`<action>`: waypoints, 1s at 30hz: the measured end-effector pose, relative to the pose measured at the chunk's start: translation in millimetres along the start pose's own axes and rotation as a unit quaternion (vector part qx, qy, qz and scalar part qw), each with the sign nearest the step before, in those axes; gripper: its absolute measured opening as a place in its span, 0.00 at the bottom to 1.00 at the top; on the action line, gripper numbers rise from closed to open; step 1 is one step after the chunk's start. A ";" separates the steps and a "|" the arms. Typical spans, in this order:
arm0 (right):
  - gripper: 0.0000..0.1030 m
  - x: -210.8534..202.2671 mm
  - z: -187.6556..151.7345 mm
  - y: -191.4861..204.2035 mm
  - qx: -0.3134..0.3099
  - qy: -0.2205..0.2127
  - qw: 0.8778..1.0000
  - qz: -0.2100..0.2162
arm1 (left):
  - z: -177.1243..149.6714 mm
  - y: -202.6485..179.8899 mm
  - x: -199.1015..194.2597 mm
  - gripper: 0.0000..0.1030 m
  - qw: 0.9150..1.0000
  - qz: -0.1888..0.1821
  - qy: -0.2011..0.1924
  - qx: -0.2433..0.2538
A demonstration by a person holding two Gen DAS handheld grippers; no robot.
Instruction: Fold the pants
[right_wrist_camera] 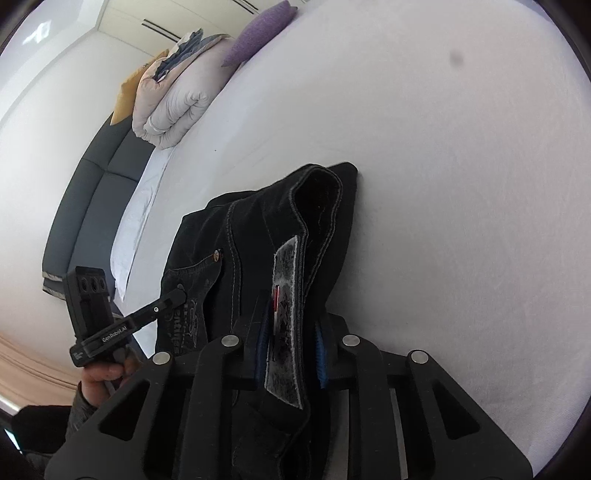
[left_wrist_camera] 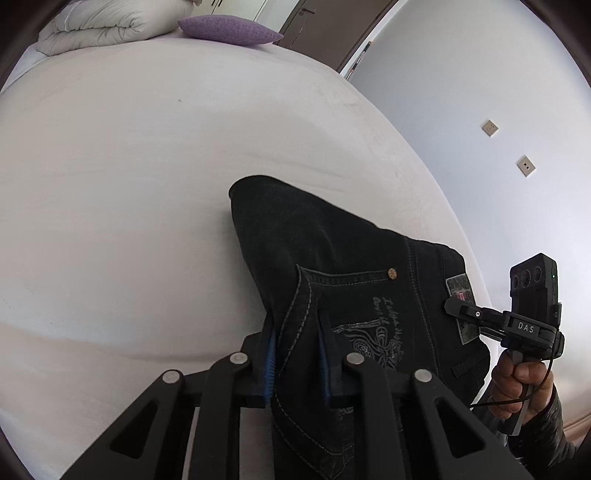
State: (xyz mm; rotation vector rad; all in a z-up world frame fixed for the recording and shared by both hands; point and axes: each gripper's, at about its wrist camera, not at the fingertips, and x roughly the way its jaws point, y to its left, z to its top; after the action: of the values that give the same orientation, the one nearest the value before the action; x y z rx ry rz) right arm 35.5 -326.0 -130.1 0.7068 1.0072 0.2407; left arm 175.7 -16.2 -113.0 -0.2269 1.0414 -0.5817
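Black jeans [left_wrist_camera: 332, 258] with grey stitching and an embroidered back pocket are held up over a white bed [left_wrist_camera: 129, 184]. My left gripper [left_wrist_camera: 297, 354] is shut on the jeans at the pocket edge, fabric pinched between its blue pads. My right gripper [right_wrist_camera: 290, 343] is shut on the jeans [right_wrist_camera: 258, 229] at the waistband, over the grey label patch [right_wrist_camera: 284, 295]. Each gripper shows in the other's view: the right one [left_wrist_camera: 458, 308] at the waistband, the left one [right_wrist_camera: 177, 295] at the pocket. The lower part of the jeans hangs out of sight.
A folded white duvet [left_wrist_camera: 99, 26] and a purple pillow [left_wrist_camera: 229, 29] lie at the far end of the bed. A wall with two sockets [left_wrist_camera: 489, 128] is right of the bed. A dark headboard [right_wrist_camera: 92, 177] stands at the far end.
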 end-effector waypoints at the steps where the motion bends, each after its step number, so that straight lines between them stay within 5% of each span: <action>1: 0.16 -4.2 3.8 4.6 -0.003 -0.003 1.000 0.006 | 4.6 -4.7 -4.9 0.19 1.000 -0.002 -0.008 0.005; 6: 0.16 -28.7 43.6 19.8 -0.027 -0.028 0.999 0.012 | 42.2 -23.9 -14.2 0.19 0.999 -0.009 -0.041 0.030; 11: 0.16 -43.7 101.2 15.8 -0.034 -0.049 0.998 0.005 | 89.6 -30.8 17.3 0.18 0.999 -0.014 -0.037 0.038; 19: 0.16 -20.9 177.4 -61.5 0.005 -0.041 0.999 -0.008 | 130.6 -28.3 95.6 0.18 0.999 -0.003 -0.013 0.031; 22: 0.18 0.0 180.6 -96.3 0.024 -0.026 0.999 -0.015 | 125.1 -19.4 108.5 0.19 1.000 -0.008 -0.010 0.018; 30: 0.26 1.4 167.6 -128.0 0.049 -0.063 0.996 0.048 | 104.6 1.6 100.5 0.33 0.999 -0.021 -0.036 -0.001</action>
State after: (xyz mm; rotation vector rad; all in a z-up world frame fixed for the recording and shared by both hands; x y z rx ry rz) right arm 160.1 -494.0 -156.7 0.8499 0.8699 0.2282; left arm 303.7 -80.1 -136.5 -0.2692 0.9697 -0.6057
